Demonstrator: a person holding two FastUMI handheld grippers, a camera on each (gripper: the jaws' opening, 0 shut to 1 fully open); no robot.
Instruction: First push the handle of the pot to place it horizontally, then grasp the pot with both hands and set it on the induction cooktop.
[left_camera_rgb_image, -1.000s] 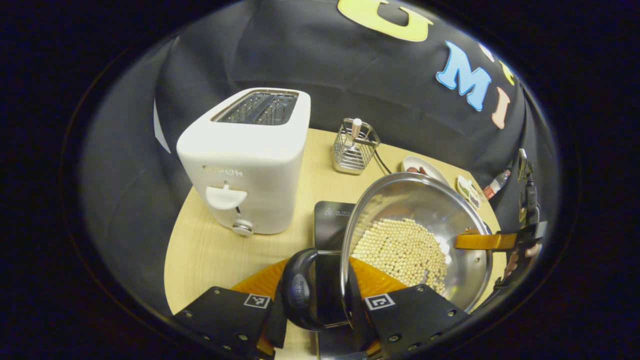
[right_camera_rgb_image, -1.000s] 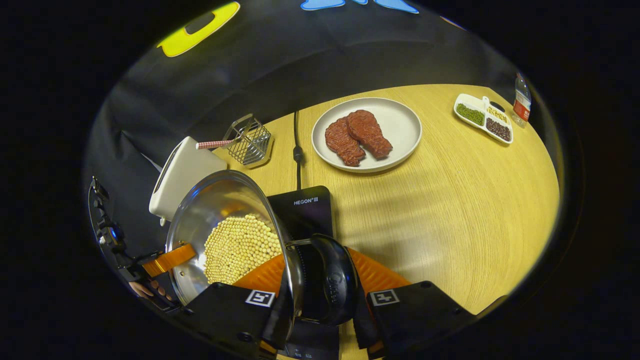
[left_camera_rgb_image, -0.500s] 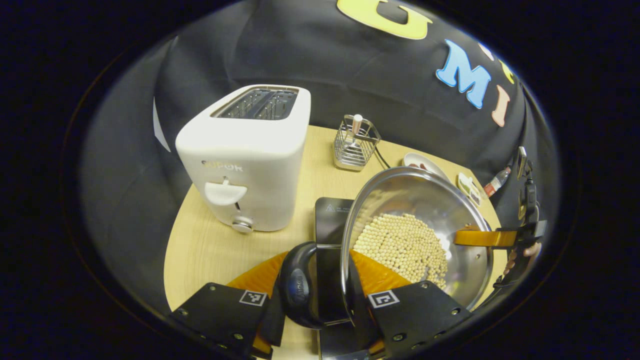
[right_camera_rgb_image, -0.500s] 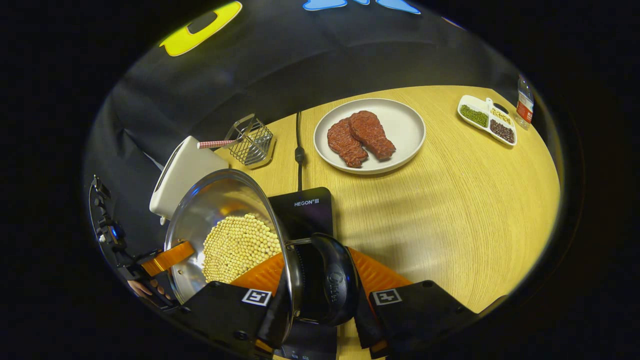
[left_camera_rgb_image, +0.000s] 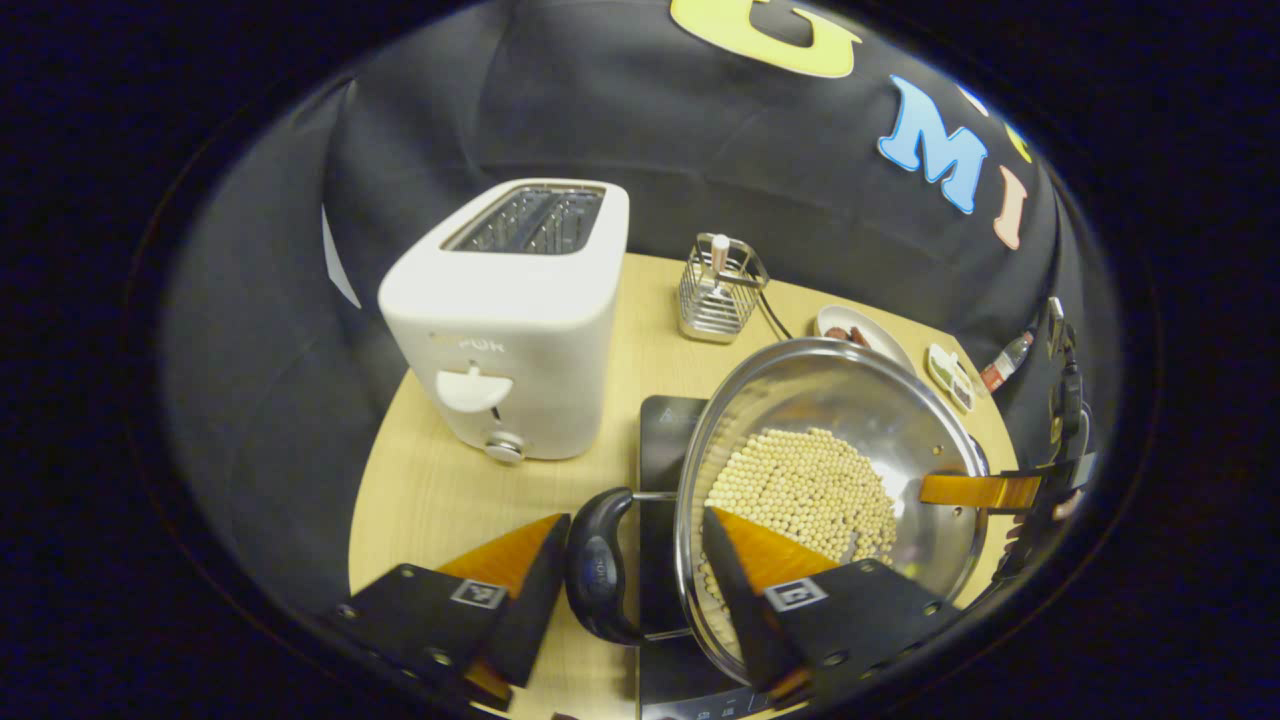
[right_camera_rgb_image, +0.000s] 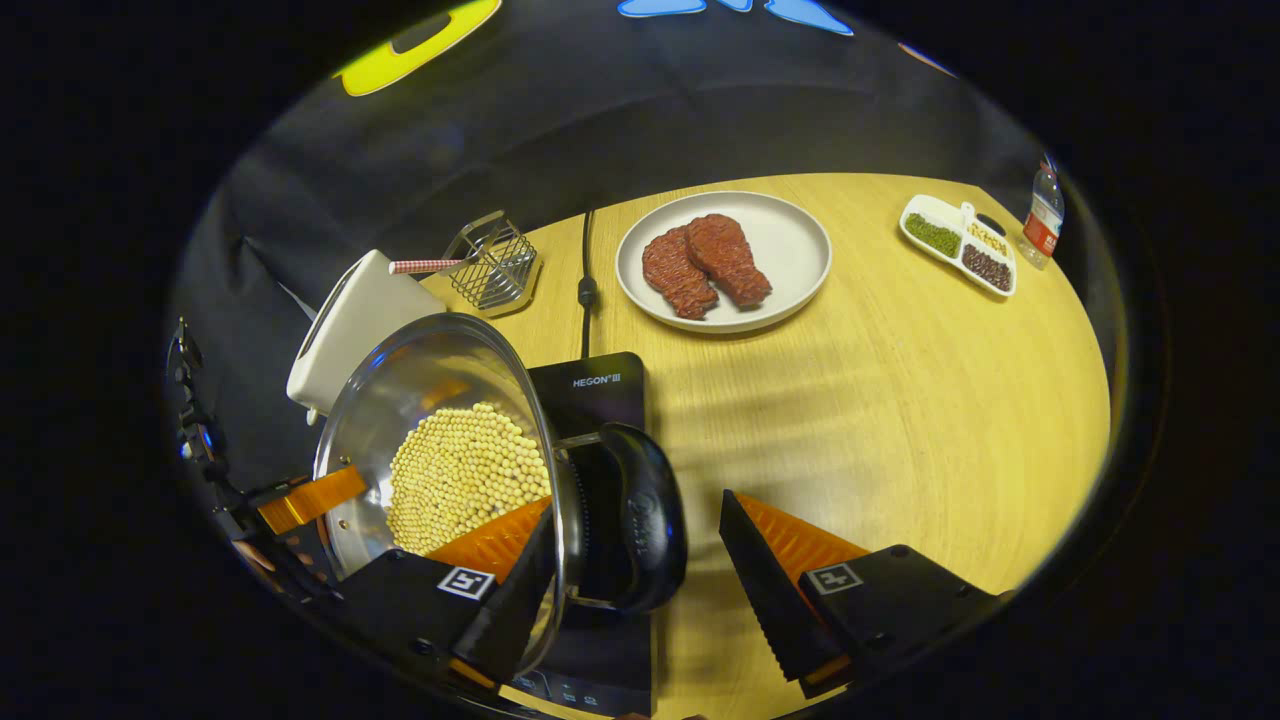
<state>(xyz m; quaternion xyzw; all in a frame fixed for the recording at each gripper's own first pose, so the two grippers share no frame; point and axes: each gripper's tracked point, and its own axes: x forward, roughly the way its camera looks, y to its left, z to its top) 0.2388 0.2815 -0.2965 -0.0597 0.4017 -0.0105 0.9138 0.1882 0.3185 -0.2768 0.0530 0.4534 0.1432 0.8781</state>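
A steel pot (left_camera_rgb_image: 850, 400) holding pale round beans (left_camera_rgb_image: 800, 490) rests on the black induction cooktop (left_camera_rgb_image: 665, 430). In the left gripper view its dark side handle (left_camera_rgb_image: 597, 570) lies between the spread fingers of my left gripper (left_camera_rgb_image: 634, 520), which stands open; one finger reaches over the rim above the beans. In the right gripper view the pot (right_camera_rgb_image: 420, 380) sits on the cooktop (right_camera_rgb_image: 595, 385), and the opposite dark handle (right_camera_rgb_image: 645, 520) lies between the parted fingers of my right gripper (right_camera_rgb_image: 635, 500), untouched on the right side.
A white toaster (left_camera_rgb_image: 510, 310) stands left of the cooktop, with a wire holder (left_camera_rgb_image: 715, 290) behind it. A plate (right_camera_rgb_image: 790, 250) with two meat pieces, a divided dish (right_camera_rgb_image: 955, 245), a bottle (right_camera_rgb_image: 1042, 215) and a black cable (right_camera_rgb_image: 585, 290) lie on the wooden table.
Both grippers were shut on the pot's side handles; now both have spread apart and let go. The pot has settled lower onto the cooktop.
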